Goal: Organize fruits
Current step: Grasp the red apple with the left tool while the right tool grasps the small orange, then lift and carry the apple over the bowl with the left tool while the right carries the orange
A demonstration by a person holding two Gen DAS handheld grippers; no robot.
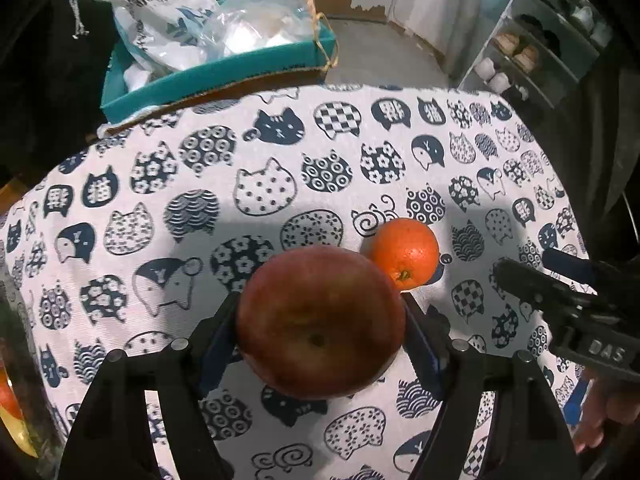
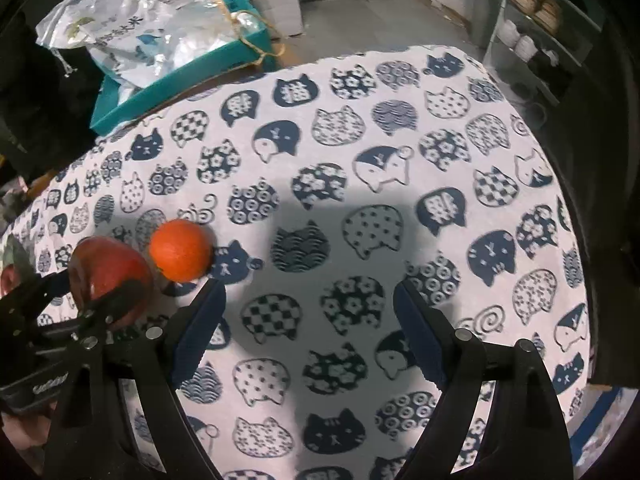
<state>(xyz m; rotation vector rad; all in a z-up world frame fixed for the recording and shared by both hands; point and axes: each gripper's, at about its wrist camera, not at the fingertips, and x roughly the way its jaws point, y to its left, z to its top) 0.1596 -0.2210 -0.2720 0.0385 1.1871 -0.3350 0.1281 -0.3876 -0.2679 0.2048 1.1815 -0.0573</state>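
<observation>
My left gripper (image 1: 320,304) is shut on a red apple (image 1: 320,322) and holds it above the cat-print tablecloth (image 1: 280,184). An orange (image 1: 406,253) lies on the cloth just beyond and right of the apple. In the right wrist view my right gripper (image 2: 310,292) is open and empty over the cloth (image 2: 400,160). The orange (image 2: 182,250) lies to its left, close to the left fingertip. The apple (image 2: 110,276) shows further left, held in the left gripper (image 2: 96,300). The right gripper (image 1: 520,276) also shows at the right edge of the left wrist view.
A teal box (image 1: 212,76) with plastic bags (image 1: 168,20) stands past the table's far left edge. A shelf rack (image 1: 532,48) with jars stands at the back right. A container (image 1: 16,360) with something red and yellow shows at the left edge.
</observation>
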